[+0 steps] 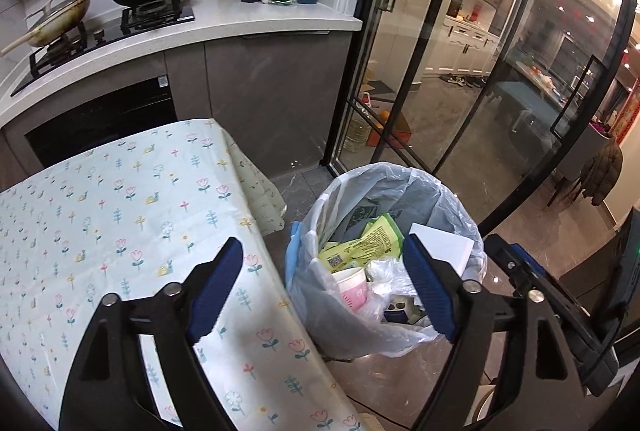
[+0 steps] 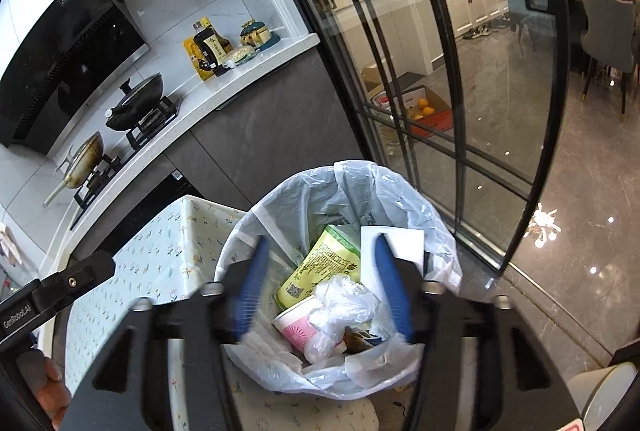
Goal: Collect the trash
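Right wrist view: right gripper (image 2: 326,285) spread wide and empty above the lined trash bin (image 2: 404,191) holding cup (image 2: 298,325), green packet (image 2: 324,267), crumpled plastic (image 2: 344,305), likely drop step finished; left gripper (image 1: 324,289) also wide, empty, tablecloth (image 1: 120,199) bare, so next probably find more trash.

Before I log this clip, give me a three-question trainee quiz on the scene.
1. True or false: the right claw is holding trash.
2. Which sits in the lined trash bin: A) frying pan B) pink paper cup C) orange
3. Fill in: the bin stands beside a table covered with a ___ tablecloth.

Key: 1 false, it is open and empty; 2 B; 3 floral.
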### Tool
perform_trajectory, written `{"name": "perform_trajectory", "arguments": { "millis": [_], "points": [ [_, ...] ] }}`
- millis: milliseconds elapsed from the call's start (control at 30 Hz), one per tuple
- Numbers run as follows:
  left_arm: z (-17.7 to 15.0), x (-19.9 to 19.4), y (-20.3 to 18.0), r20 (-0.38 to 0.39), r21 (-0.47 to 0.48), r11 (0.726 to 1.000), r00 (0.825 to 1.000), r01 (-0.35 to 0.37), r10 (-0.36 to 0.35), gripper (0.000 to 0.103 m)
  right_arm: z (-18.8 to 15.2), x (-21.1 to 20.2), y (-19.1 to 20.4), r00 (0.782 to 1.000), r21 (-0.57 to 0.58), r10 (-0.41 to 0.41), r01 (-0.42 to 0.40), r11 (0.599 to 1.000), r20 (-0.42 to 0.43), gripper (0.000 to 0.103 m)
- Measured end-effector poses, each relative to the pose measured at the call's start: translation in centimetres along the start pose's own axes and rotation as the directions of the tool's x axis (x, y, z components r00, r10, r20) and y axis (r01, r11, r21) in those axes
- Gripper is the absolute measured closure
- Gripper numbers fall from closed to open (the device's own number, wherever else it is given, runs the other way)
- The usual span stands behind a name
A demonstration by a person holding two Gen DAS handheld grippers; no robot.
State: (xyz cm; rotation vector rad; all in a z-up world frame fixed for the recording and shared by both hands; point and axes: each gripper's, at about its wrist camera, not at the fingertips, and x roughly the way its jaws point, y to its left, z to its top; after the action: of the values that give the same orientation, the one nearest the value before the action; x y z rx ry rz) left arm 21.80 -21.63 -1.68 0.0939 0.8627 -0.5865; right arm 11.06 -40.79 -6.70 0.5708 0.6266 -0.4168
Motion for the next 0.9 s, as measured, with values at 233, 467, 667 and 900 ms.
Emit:
{"name": "perform_trajectory", "arguments": {
  "millis": [233, 467, 667, 900],
  "points": [
    [-1.6, -1.9, 1.2, 0.01, -0.007, 0.999, 0.999, -0.05, 0.05, 0.016, -1.1, -2.3, 1.1, 1.0, -0.053, -0.016, 0.016, 0.998, -0.004, 0.039],
    [-3.9, -4.4, 2.3, 0.024, -0.009, 0.994, 0.994, -0.11, 0.11, 0.01, -3.1, -5.2, 3.6, 0.999, -0.149, -0.037, 0.036, 0.988, -0.007, 0.033],
    [-6.0, -6.6, 3.5, 0.009, -0.028, 0.988, 0.989, -0.15, 0.15, 0.008, -5.2, -8.0, 5.7, 0.999, -0.233, -0.035, 0.033, 0.972, -0.005, 0.03],
    [-8.0, -9.1, 4.1, 0.019, -0.021, 0.982, 0.982, -0.188, 0.188, 0.008, -7.0, -10.3, 6.6, 0.999, -0.254, -0.033, 0.029, 0.967, -0.009, 0.029]
  ]
}}
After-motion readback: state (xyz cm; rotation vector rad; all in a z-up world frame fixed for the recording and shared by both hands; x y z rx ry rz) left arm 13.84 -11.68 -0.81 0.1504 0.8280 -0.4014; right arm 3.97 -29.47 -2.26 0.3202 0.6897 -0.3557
